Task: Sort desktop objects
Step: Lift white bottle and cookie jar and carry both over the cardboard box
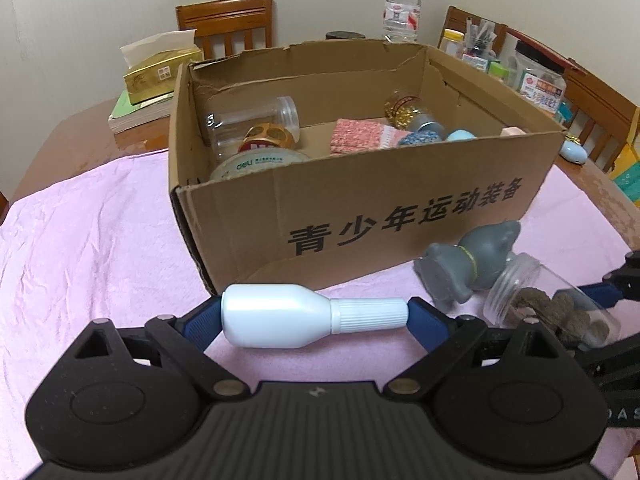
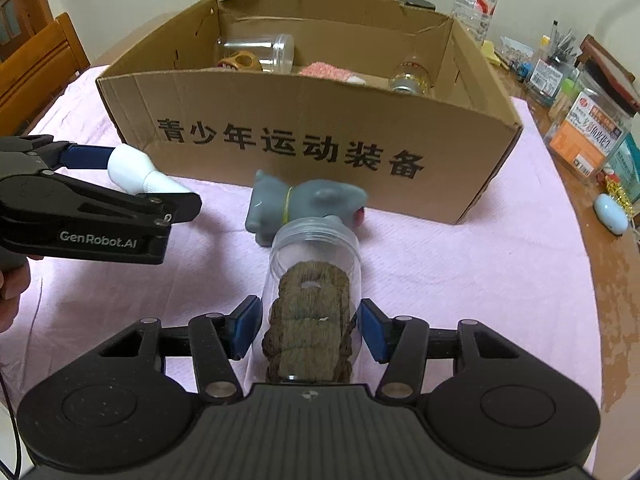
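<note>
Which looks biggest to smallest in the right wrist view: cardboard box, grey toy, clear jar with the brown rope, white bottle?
1. cardboard box
2. clear jar, though nearness to the camera inflates it
3. grey toy
4. white bottle, partly hidden by the left gripper

The near wall of the cardboard box (image 2: 280,128) hid the lower parts of what lay inside — only the tops of a clear jar (image 2: 260,54), a pink cloth (image 2: 326,70) and a gold-filled bottle (image 2: 410,76) showed above it. The base of the clear jar of brown rope (image 2: 312,312) was hidden behind the right claw's (image 2: 310,330) own body. In the left wrist view that same jar (image 1: 552,312) was partly covered by the claw's arm. The small labels on the containers (image 2: 580,136) at the surface's far edge were too small to read — and the chair (image 2: 32,68) was cut off by the frame.
</note>
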Demonstrator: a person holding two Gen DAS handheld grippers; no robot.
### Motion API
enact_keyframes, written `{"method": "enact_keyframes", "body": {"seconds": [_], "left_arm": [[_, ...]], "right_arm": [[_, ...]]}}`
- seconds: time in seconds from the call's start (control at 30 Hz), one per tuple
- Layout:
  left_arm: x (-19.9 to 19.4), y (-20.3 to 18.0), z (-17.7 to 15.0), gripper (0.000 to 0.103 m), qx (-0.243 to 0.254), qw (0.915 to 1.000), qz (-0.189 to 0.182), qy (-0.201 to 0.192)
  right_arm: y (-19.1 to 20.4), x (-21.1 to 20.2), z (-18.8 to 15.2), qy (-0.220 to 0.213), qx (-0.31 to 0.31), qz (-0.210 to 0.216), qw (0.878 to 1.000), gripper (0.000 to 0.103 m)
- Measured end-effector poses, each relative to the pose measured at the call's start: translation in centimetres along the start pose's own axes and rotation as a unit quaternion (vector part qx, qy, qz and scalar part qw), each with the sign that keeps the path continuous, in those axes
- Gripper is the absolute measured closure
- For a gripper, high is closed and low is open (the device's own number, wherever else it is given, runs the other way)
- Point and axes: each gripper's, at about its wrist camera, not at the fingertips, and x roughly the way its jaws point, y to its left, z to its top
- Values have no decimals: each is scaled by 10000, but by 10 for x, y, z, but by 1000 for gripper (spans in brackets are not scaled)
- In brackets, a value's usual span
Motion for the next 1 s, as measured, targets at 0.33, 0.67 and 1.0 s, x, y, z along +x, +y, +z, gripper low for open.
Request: {"method": "enact_keyframes", "body": {"seconds": [0.33,0.67,1.0], "left_arm": [[-21,-9,6,7,65,9999,-126,9],[-42,-13,10,7,64,9998,-200,-15],[-68,-15,26,7,106,9990,-410,-168]], "right_arm": [[-7,-21,5,-116,-206,56,9997,45],[-5,-47,12,-410,-420,65,9983,45],[-12,-73,24,-751,-523,32,9958,45]]}}
